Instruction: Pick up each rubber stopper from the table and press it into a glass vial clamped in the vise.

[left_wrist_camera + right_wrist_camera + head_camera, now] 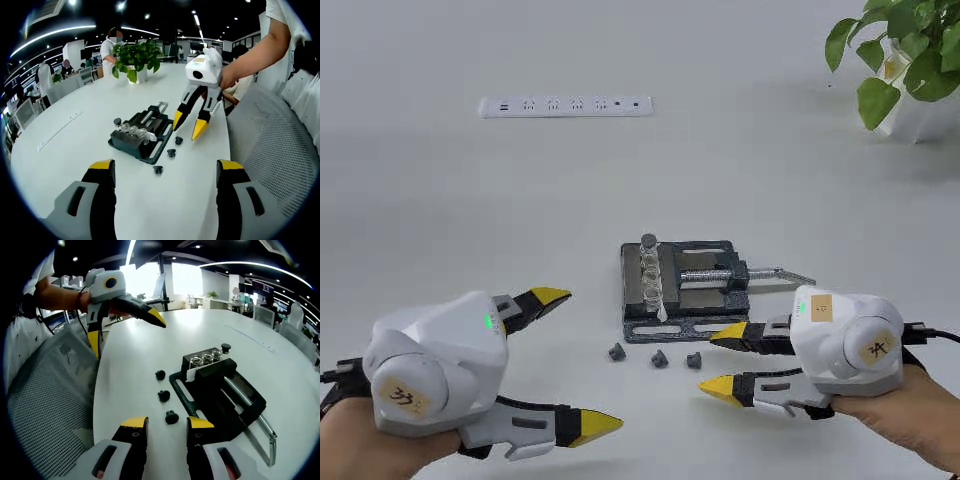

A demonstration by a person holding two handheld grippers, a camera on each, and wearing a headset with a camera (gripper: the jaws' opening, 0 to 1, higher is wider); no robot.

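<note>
In the head view the left gripper (pixel 584 360) sits at 8 o'clock from the vise (pixel 705 300). Its yellow-tipped jaws are spread wide with nothing between them. Three loose rubber stoppers (pixel 660 358) lie in a row on the white table (pixel 470 200), at 6 o'clock from the vise and just off its base. The vise clamps a row of glass vials (pixel 651 282). The one farthest from the person carries a dark cap (pixel 648 241), while the others look open-mouthed. The right gripper (pixel 715 360) hovers at 4 o'clock from the vise, jaws parted and holding nothing. Its tips are near the rightmost loose stopper but apart from it. A power strip (pixel 566 106) lies at 11 o'clock and a potted plant (pixel 900 55) at 2 o'clock.

The left gripper view takes in the room beyond: a person (pixel 107 52) standing behind the plant, and a grey mesh chair (pixel 270 130) at the table's edge under the arm that holds the right gripper.

The right gripper view looks along the vise's screw side. There the nearest stopper lies in line with the gap between that gripper's own jaws.
</note>
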